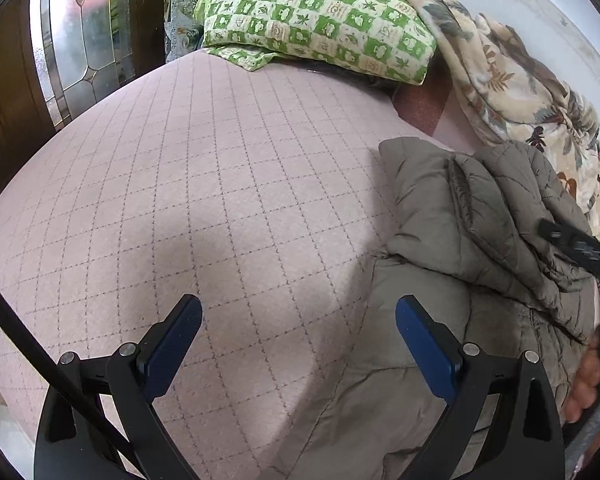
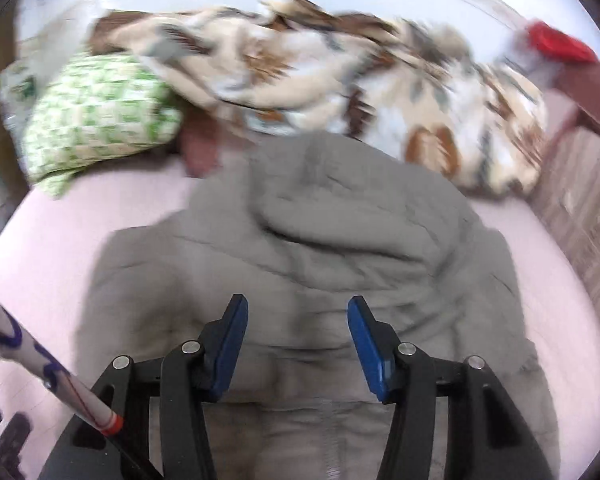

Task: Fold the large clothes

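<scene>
A grey-brown puffer jacket (image 1: pixel 472 248) lies bunched on the pink quilted bed (image 1: pixel 204 184), at the right of the left wrist view. It fills the middle of the blurred right wrist view (image 2: pixel 324 248). My left gripper (image 1: pixel 298 312) is open and empty, above the bed just left of the jacket's edge. My right gripper (image 2: pixel 298 312) is open and empty, right above the jacket's lower part. The right gripper's black body also shows at the right edge of the left wrist view (image 1: pixel 580 248), over the jacket.
A green-and-white checked pillow (image 1: pixel 320 20) lies at the head of the bed. A floral blanket (image 1: pixel 532 92) is heaped along the wall beyond the jacket. A wooden door with leaded glass (image 1: pixel 80 36) stands to the left. A red object (image 2: pixel 560 46) sits at the far right.
</scene>
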A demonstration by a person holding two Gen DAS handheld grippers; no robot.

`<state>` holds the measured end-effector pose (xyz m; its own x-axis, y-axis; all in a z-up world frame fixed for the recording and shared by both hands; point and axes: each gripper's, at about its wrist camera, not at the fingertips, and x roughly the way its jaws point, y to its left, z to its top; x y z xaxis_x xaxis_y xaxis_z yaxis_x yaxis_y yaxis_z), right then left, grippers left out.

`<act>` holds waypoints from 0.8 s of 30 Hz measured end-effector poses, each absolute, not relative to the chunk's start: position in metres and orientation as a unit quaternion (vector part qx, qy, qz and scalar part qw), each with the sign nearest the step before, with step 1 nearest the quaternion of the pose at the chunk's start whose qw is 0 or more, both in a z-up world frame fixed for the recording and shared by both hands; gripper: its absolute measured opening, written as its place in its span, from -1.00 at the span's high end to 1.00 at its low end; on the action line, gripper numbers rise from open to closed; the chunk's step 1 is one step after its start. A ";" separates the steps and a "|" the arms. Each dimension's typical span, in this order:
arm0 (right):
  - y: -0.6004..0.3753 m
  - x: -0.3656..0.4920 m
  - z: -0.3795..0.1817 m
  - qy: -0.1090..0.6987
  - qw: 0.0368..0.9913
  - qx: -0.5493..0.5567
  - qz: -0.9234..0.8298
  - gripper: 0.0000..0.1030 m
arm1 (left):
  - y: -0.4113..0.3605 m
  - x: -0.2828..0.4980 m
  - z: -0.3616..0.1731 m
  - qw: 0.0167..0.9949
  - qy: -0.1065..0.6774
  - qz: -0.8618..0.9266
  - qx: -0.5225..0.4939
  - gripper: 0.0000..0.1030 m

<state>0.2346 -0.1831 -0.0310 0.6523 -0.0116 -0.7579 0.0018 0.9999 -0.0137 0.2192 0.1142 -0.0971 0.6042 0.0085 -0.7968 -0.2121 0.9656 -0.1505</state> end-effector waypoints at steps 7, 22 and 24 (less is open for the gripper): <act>-0.135 0.256 -0.094 0.509 0.860 -0.005 0.037 -0.11 | 0.121 0.220 -0.096 0.888 0.440 0.070 -0.115 -0.90; -0.372 0.098 -0.031 0.508 0.852 0.093 -0.087 -0.51 | 0.137 0.209 -0.108 0.848 0.498 -0.047 -0.177 -0.90; -0.419 0.064 -0.029 0.504 0.845 0.127 -0.124 -0.57 | 0.140 0.206 -0.114 0.831 0.514 -0.078 -0.198 -0.90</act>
